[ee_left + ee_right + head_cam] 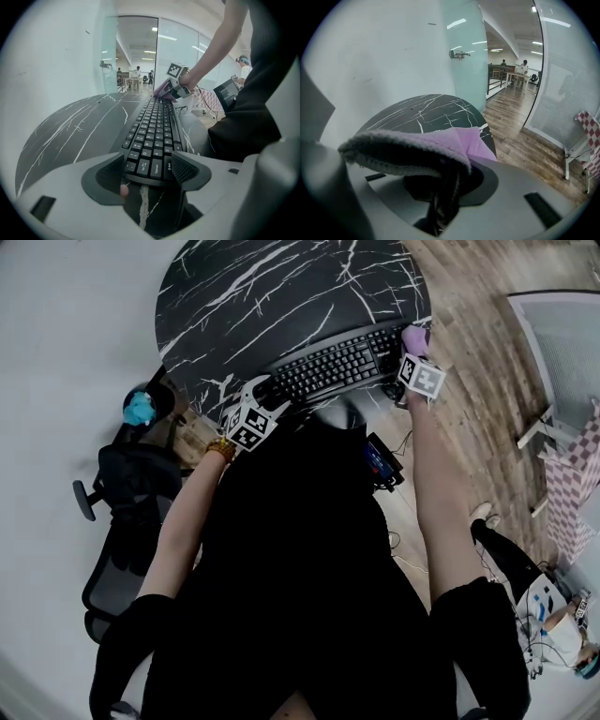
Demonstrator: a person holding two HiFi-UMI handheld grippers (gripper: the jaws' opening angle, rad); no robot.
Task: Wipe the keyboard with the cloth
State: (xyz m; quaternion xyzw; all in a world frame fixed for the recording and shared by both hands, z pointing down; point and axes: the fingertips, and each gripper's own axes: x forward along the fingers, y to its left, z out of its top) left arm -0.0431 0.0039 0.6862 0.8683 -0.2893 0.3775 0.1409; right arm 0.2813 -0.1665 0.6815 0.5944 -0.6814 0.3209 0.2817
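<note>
A black keyboard [333,367] lies on the round black marble table [262,287], near the table's front edge. My left gripper [265,397] is at the keyboard's left end. In the left gripper view the keyboard [154,126] runs away from me, and the left gripper [147,171] has its jaws shut against both sides of the near end. My right gripper [410,345] is at the keyboard's right end, shut on a purple cloth [415,334]. In the right gripper view the cloth [440,145] drapes over the right gripper [445,192] and hides its jaws and the keys below.
A black office chair [127,512] stands left of me, with a blue object [141,409] beside the table. Wood floor [487,362] lies to the right, with a checkered item [572,484] and cables [548,624]. A glass wall [136,61] stands beyond the table.
</note>
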